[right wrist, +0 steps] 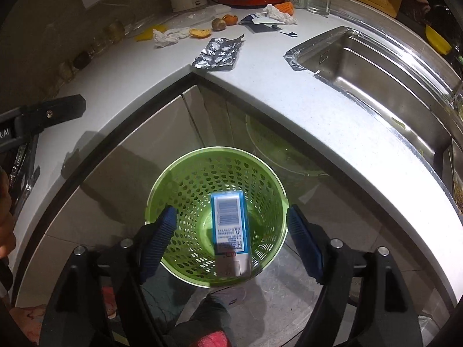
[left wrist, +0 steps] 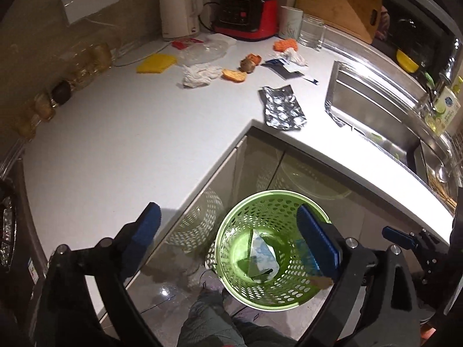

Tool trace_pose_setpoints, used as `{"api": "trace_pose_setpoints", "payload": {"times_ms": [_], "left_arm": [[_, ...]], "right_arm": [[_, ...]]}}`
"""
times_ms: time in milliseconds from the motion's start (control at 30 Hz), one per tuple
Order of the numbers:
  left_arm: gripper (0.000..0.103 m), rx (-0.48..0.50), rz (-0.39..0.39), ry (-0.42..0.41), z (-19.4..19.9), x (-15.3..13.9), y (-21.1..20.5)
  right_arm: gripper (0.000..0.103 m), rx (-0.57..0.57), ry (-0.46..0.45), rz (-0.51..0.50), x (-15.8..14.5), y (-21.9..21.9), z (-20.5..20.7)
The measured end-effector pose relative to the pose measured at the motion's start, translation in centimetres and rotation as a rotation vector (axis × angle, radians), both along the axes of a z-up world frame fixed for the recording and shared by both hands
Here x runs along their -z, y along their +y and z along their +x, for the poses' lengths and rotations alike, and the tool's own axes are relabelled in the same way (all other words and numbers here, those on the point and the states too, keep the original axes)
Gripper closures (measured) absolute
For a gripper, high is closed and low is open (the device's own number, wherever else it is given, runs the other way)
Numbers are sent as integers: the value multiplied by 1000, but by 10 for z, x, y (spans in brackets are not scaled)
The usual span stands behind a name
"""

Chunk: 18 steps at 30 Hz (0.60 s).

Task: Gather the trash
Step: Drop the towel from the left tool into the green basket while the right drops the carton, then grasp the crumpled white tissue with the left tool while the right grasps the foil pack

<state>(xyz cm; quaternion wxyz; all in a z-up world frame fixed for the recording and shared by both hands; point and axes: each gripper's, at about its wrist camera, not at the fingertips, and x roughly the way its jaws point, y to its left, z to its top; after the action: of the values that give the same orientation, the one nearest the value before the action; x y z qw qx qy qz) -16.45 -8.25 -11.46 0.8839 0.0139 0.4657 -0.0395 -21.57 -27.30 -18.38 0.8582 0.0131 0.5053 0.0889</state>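
A green perforated basket (left wrist: 231, 248) (right wrist: 185, 173) stands on the floor in the counter's inner corner. My right gripper (right wrist: 231, 243) is open above it, and a blue-and-white box (right wrist: 230, 225) is in the air between its fingers, over the basket. A crumpled blue-white wrapper (left wrist: 262, 260) lies in the basket bottom. My left gripper (left wrist: 228, 231) is open and empty, straddling the counter edge and the basket. On the counter lie a silver blister pack (left wrist: 283, 108) (right wrist: 218, 52), crumpled tissues (left wrist: 199, 75) (right wrist: 167, 36), peel pieces (left wrist: 234, 75) (right wrist: 199, 32) and torn packaging (left wrist: 285, 65) (right wrist: 262, 23).
A steel sink (left wrist: 376, 107) (right wrist: 373, 66) is set in the counter at right. At the back stand a white kettle (left wrist: 179, 5), a red appliance (left wrist: 246, 14), a mug (left wrist: 289, 23), a glass (left wrist: 311, 31) and a cutting board (left wrist: 341, 3). Jars (left wrist: 86, 63) line the left wall.
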Motion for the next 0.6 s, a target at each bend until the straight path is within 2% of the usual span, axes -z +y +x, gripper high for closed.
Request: {"api": "trace_pose_setpoints", "payload": {"times_ms": [100, 233, 433, 600], "left_arm": [[12, -43, -13, 1, 4, -3, 14], [12, -66, -22, 1, 16, -5, 25], [11, -51, -28, -13, 48, -5, 33], [10, -13, -35, -38, 91, -5, 36]], "right_arm": [[16, 9, -21, 12, -10, -1, 9], [13, 24, -65, 9, -25, 0, 32], [10, 95, -128, -15, -39, 9, 94], [10, 140, -135, -39, -36, 26, 147]]}}
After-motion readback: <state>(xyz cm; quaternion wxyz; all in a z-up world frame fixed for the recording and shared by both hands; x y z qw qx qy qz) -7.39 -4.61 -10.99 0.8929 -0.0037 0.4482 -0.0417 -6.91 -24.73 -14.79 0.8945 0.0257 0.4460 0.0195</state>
